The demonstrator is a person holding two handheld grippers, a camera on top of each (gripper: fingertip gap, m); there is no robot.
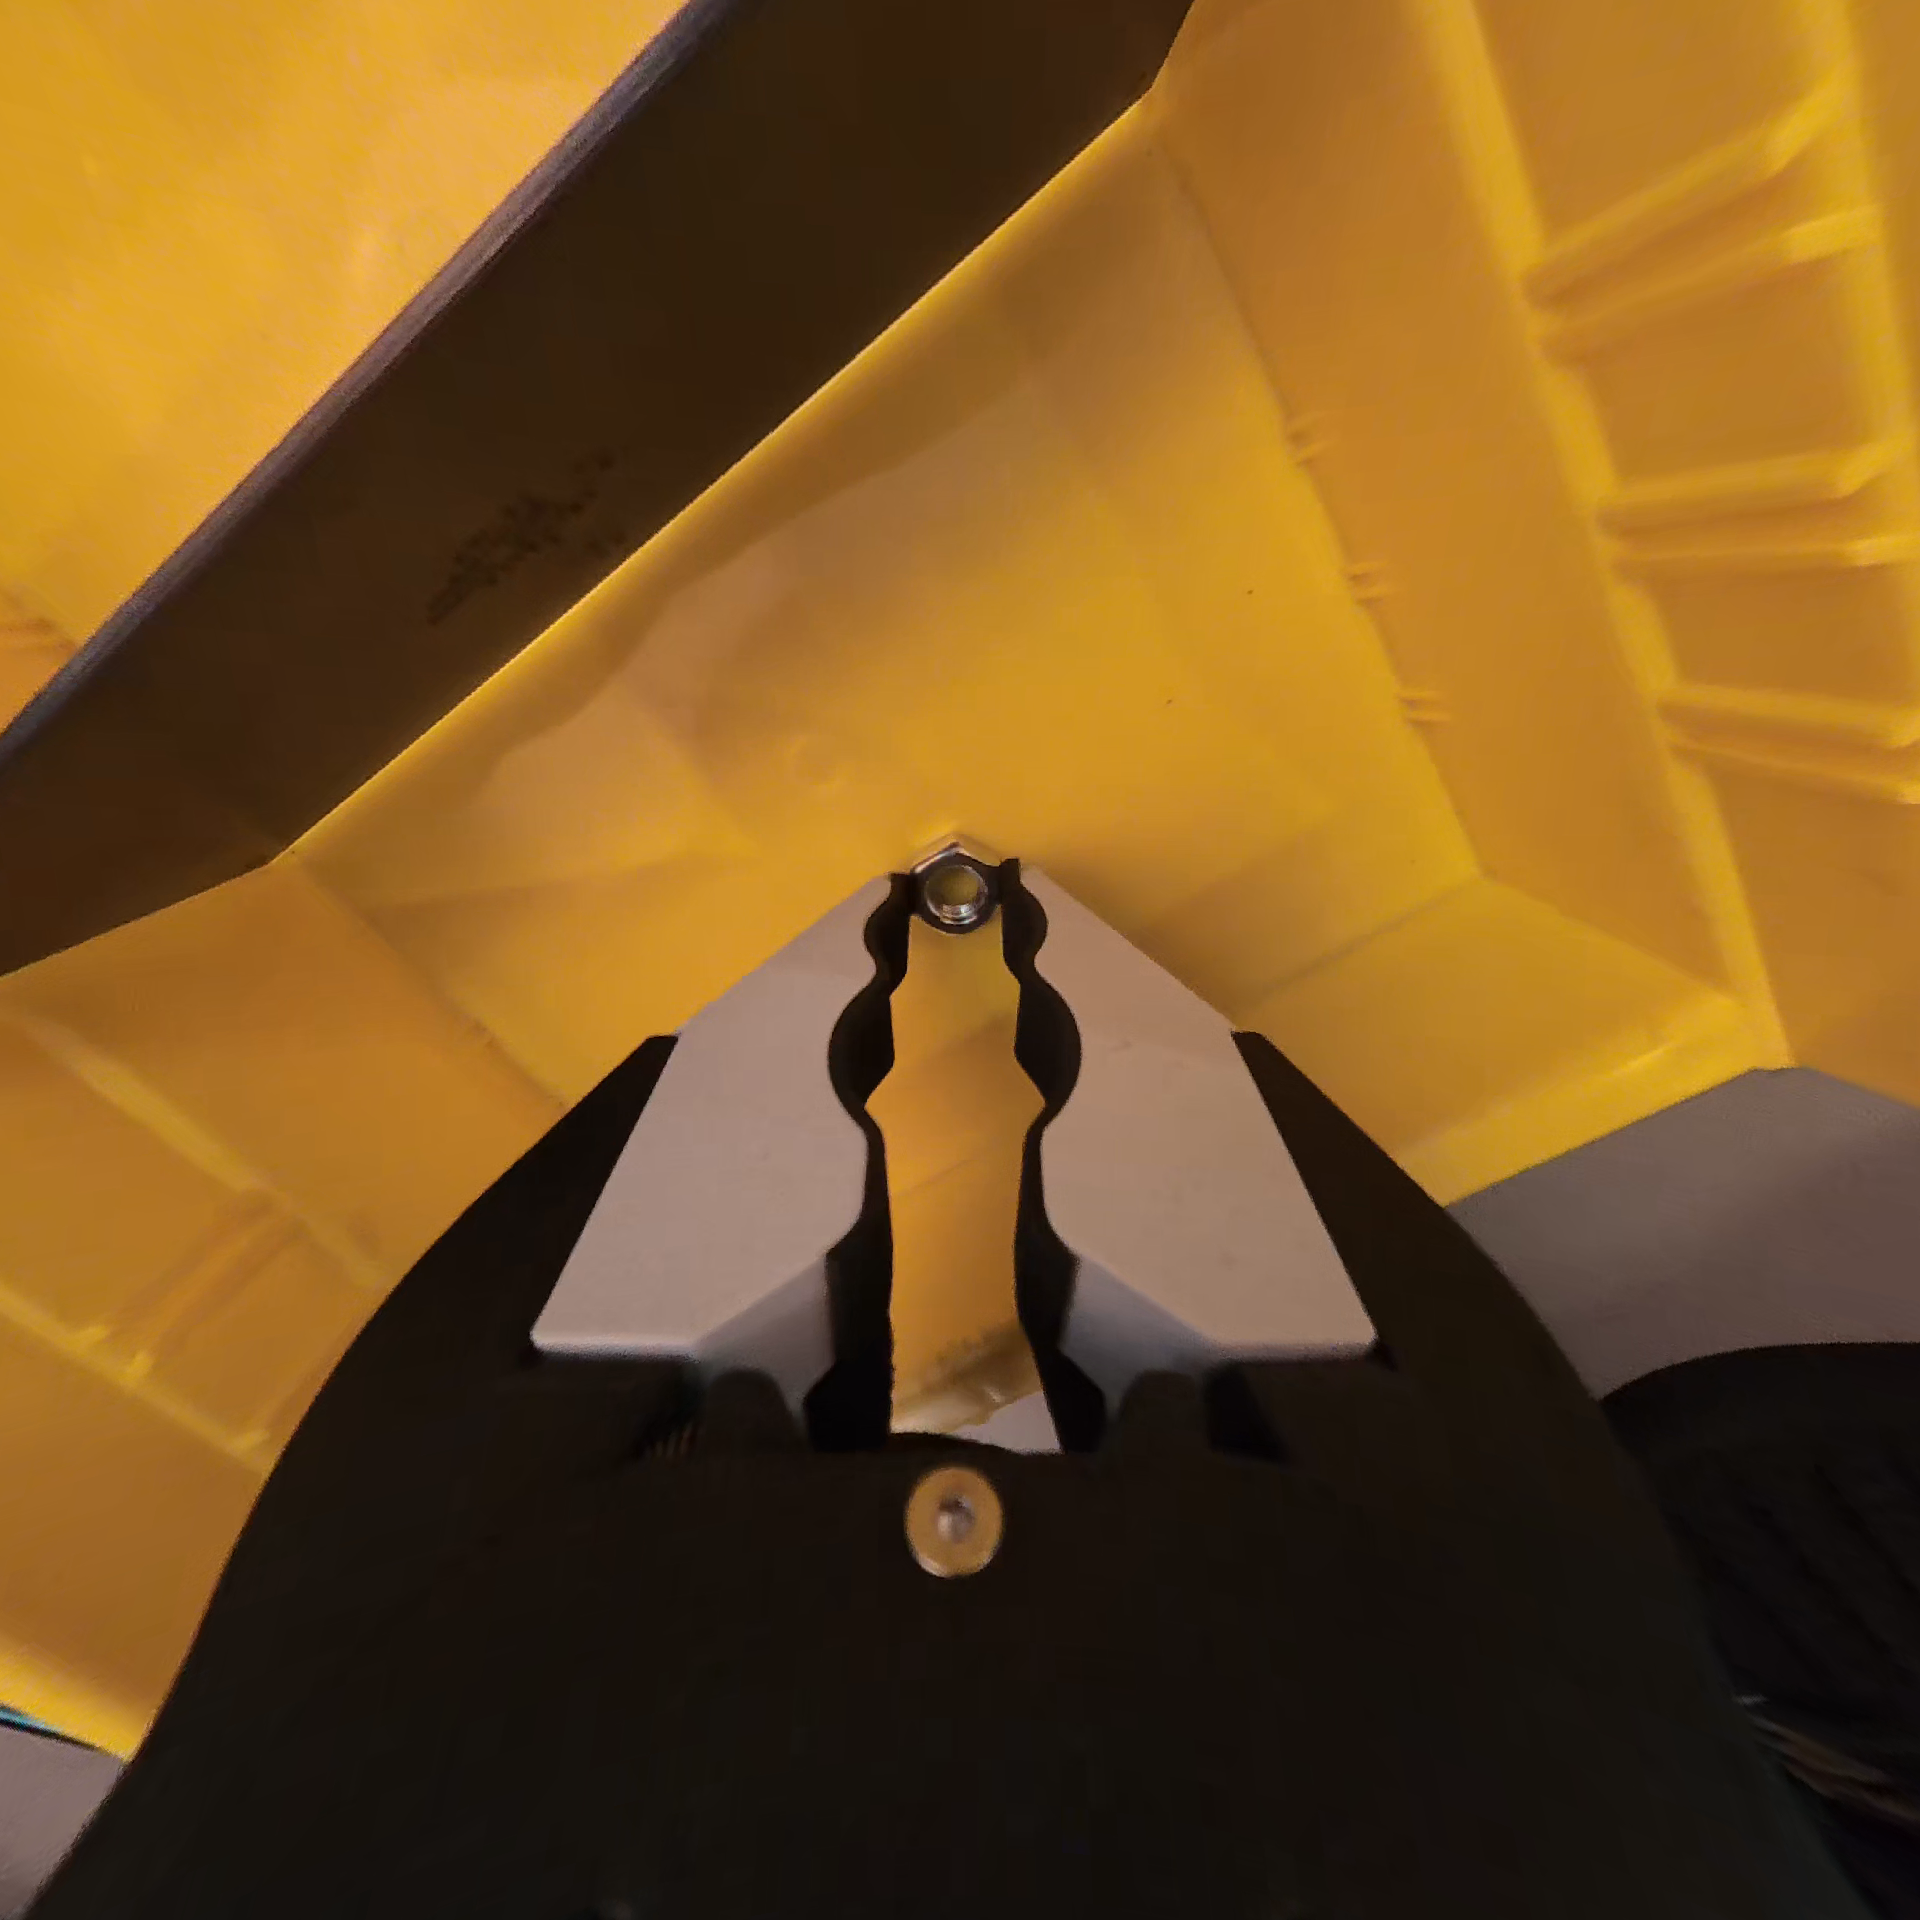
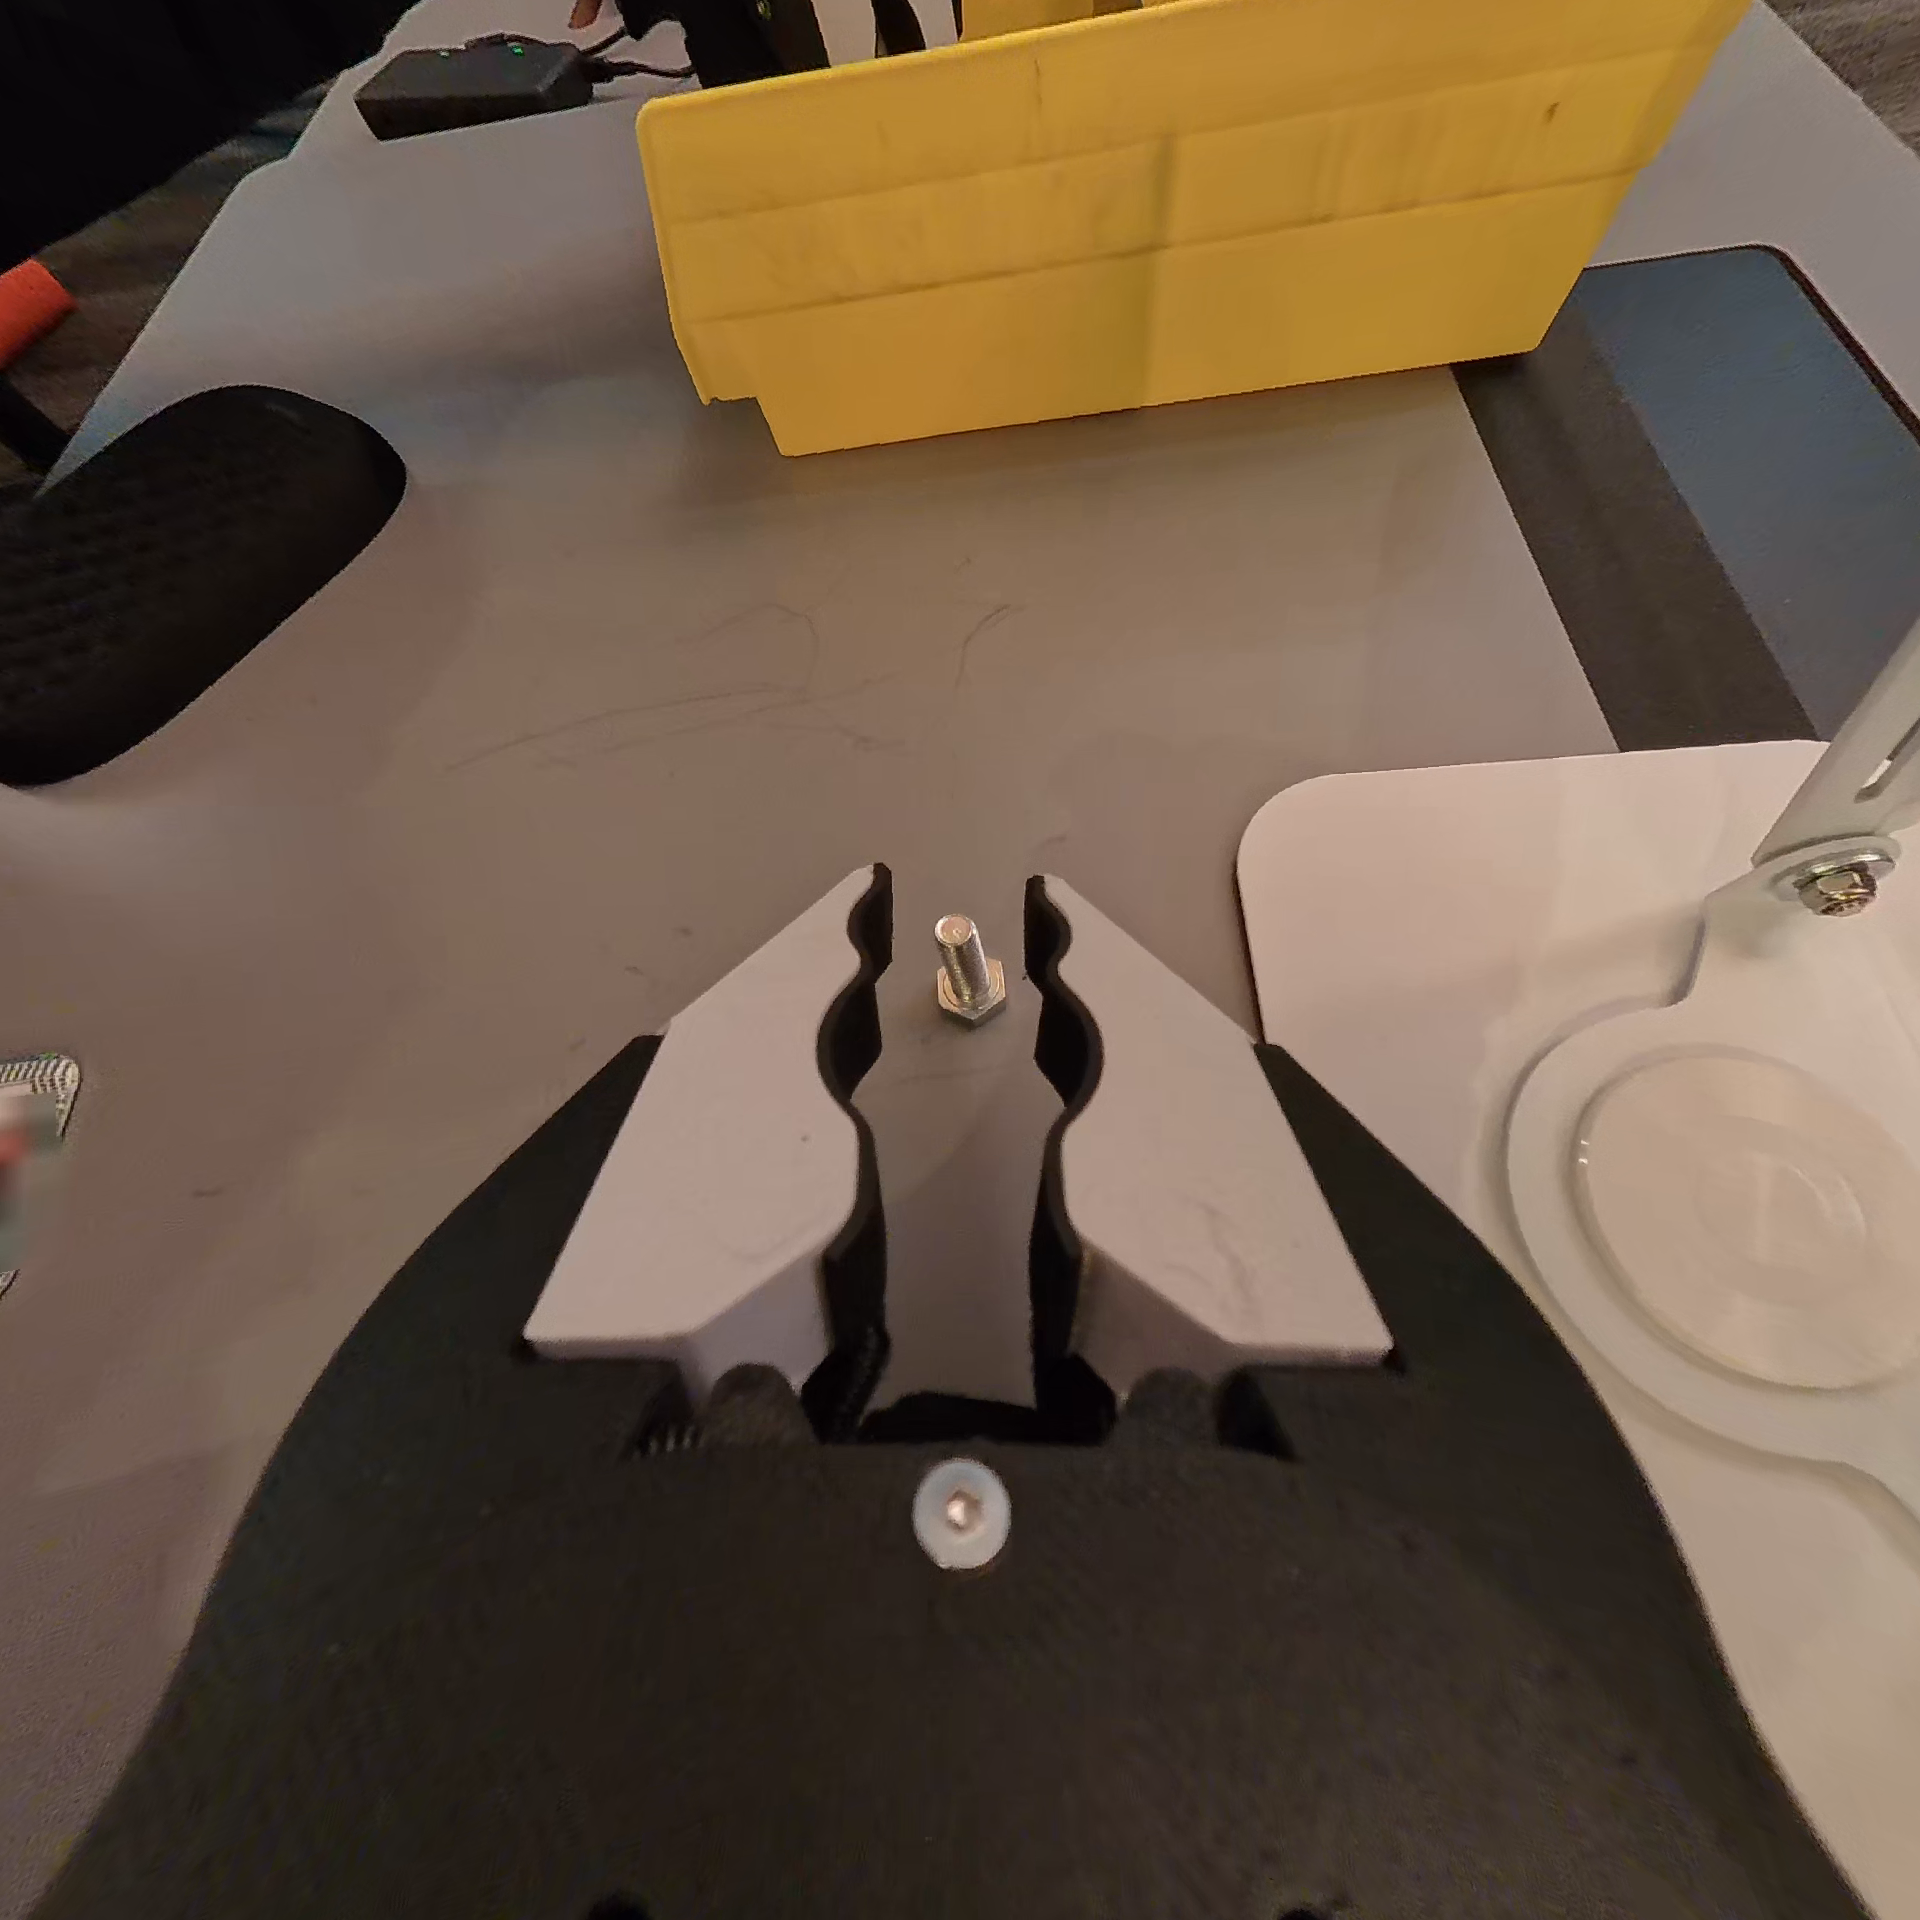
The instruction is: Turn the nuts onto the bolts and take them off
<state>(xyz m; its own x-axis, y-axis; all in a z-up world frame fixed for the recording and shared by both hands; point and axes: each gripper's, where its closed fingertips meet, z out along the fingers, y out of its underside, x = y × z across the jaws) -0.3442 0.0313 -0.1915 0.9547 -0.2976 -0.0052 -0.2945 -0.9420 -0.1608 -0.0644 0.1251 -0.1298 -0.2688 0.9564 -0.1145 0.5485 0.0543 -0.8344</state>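
Observation:
In the left wrist view my left gripper point(image 1: 956, 883) is shut on a small silver hex nut point(image 1: 954, 891), pinched between the fingertips with its hole facing the camera, inside a yellow plastic bin point(image 1: 1039, 623). In the right wrist view my right gripper point(image 2: 958, 883) is open and empty. A silver bolt point(image 2: 964, 971) stands upright on its hex head on the grey table point(image 2: 727, 675), between the two fingertips and touching neither.
A dark divider panel point(image 1: 520, 436) crosses the bin at upper left. The yellow bin point(image 2: 1143, 229) stands at the far side of the table. A white stand base point(image 2: 1558, 1039) with a bracket lies to the right, a black pad point(image 2: 177, 571) to the left, a black box point(image 2: 468, 83) far left. Across from one pair of fingers to the other is roughly 30 cm.

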